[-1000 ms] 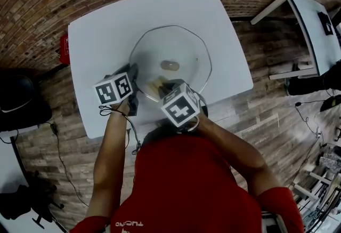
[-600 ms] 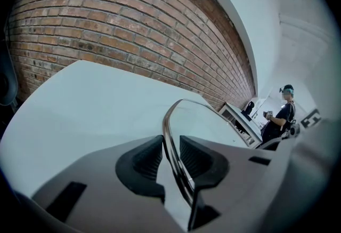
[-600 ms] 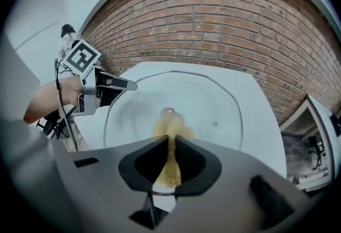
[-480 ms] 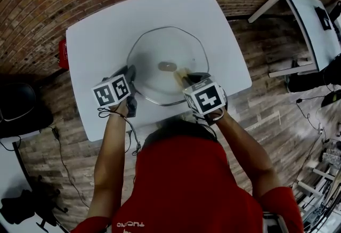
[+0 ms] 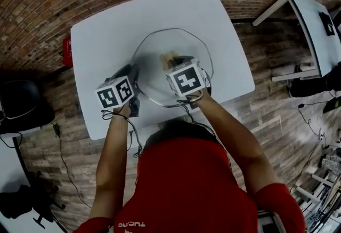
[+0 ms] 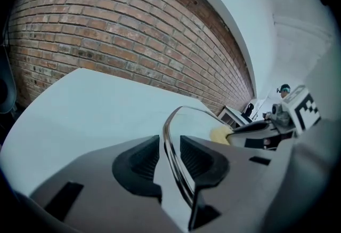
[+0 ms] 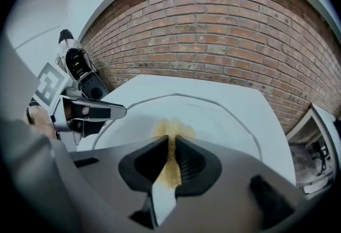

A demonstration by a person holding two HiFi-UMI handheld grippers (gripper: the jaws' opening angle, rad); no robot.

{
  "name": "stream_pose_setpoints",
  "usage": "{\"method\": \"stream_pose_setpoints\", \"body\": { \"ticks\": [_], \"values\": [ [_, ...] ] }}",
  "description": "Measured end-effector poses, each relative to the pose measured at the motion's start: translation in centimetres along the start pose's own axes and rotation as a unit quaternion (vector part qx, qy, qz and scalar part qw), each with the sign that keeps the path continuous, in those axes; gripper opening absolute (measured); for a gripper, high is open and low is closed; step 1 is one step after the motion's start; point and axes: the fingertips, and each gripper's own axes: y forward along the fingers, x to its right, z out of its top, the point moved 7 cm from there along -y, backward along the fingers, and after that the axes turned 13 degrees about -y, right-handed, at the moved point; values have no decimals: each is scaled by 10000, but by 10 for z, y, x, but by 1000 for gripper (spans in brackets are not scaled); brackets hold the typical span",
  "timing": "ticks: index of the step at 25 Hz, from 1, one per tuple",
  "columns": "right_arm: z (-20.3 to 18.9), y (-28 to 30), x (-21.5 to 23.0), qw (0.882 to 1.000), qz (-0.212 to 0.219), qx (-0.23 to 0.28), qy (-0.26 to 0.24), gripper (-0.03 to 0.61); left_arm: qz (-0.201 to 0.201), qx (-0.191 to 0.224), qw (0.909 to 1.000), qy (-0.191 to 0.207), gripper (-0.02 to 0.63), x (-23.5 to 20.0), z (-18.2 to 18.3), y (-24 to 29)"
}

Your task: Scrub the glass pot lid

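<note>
A round glass pot lid (image 5: 181, 45) with a metal rim lies on the white table (image 5: 106, 40). My left gripper (image 5: 133, 81) is shut on the lid's left rim. In the left gripper view the rim (image 6: 171, 125) runs between the pads of that gripper (image 6: 170, 146). My right gripper (image 5: 173, 64) is over the middle of the lid, shut on a yellow scrub sponge (image 5: 169, 58). In the right gripper view the sponge (image 7: 173, 129) sticks out of the right gripper (image 7: 170, 160) and presses on the glass (image 7: 224, 114). The lid's knob is hidden.
A red object (image 5: 65, 50) hangs at the table's left edge. A second white table (image 5: 314, 18) stands to the right, and a black chair (image 5: 18, 104) to the left. Behind the table runs a brick wall (image 7: 213, 34). Cables lie on the wooden floor.
My right gripper has carried the sponge from the lid's near edge out to the right, then up to the lid's middle. The left gripper has kept its hold on the rim.
</note>
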Motion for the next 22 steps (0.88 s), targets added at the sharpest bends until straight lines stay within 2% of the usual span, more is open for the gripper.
{"method": "stream_pose_setpoints", "body": {
  "ticks": [5,12,14,15,16,19,22],
  "values": [
    [2,19,-1,9997,-58,-247,-58,54,73,234,9996,109,123,0,4,-14],
    [5,25,-1,9999,3,-107,-72,55,25,854,9945,602,123,15,15,-41],
    [7,21,1,9999,85,1,-57,74,-82,979,9924,747,123,26,18,-46],
    [7,18,2,9999,127,71,-41,131,-145,1028,9913,812,123,32,19,-48],
    [7,14,3,9998,168,139,-24,146,-217,1070,9903,863,123,38,19,-50],
    [4,0,6,9988,266,406,12,158,-489,1201,9868,965,123,57,22,-55],
    [6,-25,9,9948,362,954,-21,158,-840,1352,9806,1147,123,77,23,-60]
  ]
}}
